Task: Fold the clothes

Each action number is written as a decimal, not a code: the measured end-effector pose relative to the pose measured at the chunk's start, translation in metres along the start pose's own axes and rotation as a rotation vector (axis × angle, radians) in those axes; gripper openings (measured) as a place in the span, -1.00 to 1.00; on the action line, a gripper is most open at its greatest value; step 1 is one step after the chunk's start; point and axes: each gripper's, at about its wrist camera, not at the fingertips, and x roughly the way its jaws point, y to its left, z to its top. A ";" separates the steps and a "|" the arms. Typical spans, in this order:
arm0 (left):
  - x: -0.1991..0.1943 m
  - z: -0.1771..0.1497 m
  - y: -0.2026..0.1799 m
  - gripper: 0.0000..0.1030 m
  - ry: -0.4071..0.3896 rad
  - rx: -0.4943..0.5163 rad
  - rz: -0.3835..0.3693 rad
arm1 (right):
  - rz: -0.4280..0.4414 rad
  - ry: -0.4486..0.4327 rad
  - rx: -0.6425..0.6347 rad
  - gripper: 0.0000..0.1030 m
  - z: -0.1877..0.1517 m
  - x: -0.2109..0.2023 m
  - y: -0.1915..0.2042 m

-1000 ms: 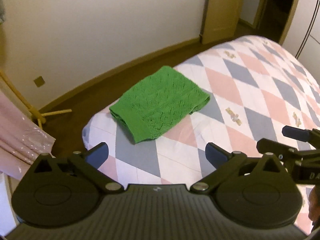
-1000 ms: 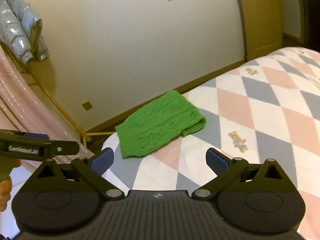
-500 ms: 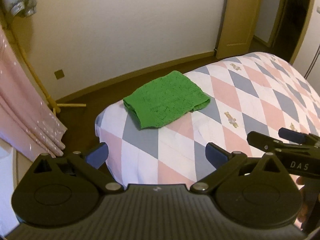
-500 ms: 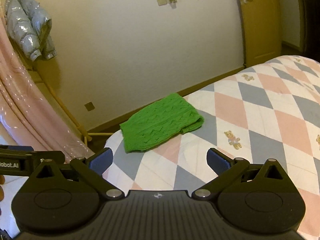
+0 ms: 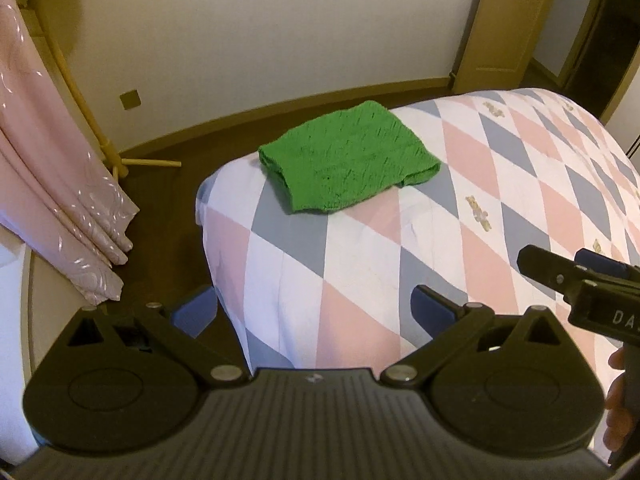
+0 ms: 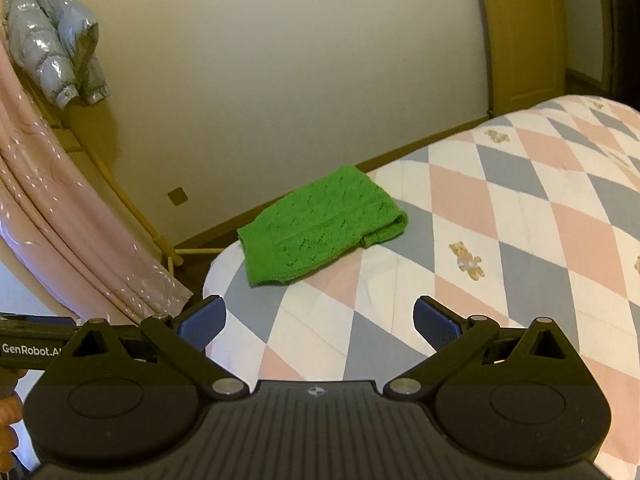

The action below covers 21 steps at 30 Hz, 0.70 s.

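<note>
A green knitted garment (image 5: 348, 158) lies folded into a compact rectangle near the corner of the bed (image 5: 500, 184); the right wrist view shows the same garment (image 6: 322, 226) flat on the quilt. My left gripper (image 5: 314, 312) is open and empty, well back from the garment, over the bed's near edge. My right gripper (image 6: 318, 322) is also open and empty, held above the quilt short of the garment. The right gripper's body (image 5: 580, 284) shows at the right of the left wrist view, held by a hand.
The bed has a pink, grey and white diamond quilt (image 6: 520, 216). Pink curtains (image 5: 52, 184) and a wooden rack leg (image 5: 116, 160) stand left of the bed on dark floor. A silver jacket (image 6: 56, 40) hangs at upper left; a door (image 6: 520, 32) is at the back right.
Both grippers have drawn back and up from the folded garment, which now looks smaller and farther off. The garment itself has not moved.
</note>
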 end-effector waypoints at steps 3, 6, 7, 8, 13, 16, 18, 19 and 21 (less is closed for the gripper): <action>0.010 0.003 0.000 0.98 0.015 0.000 -0.002 | -0.002 0.014 0.001 0.99 0.002 0.008 -0.001; 0.021 0.008 -0.001 0.98 0.030 0.005 -0.011 | -0.007 0.027 0.003 0.99 0.006 0.017 -0.003; 0.024 0.009 -0.002 0.98 0.035 0.008 -0.014 | -0.008 0.031 0.005 0.99 0.007 0.020 -0.004; 0.028 0.011 -0.002 0.98 0.039 0.011 -0.016 | -0.010 0.035 0.008 0.99 0.008 0.023 -0.005; 0.044 0.022 -0.002 0.98 0.053 0.017 -0.021 | -0.021 0.049 0.014 0.99 0.014 0.037 -0.007; 0.051 0.030 -0.003 0.98 0.053 0.020 -0.023 | -0.028 0.052 0.019 0.99 0.017 0.042 -0.010; 0.056 0.035 -0.004 0.98 0.052 0.023 -0.025 | -0.035 0.053 0.024 0.99 0.020 0.045 -0.012; 0.058 0.037 -0.004 0.98 0.052 0.024 -0.026 | -0.037 0.053 0.025 0.99 0.021 0.046 -0.013; 0.062 0.040 -0.005 0.98 0.052 0.028 -0.029 | -0.040 0.053 0.027 0.99 0.022 0.048 -0.014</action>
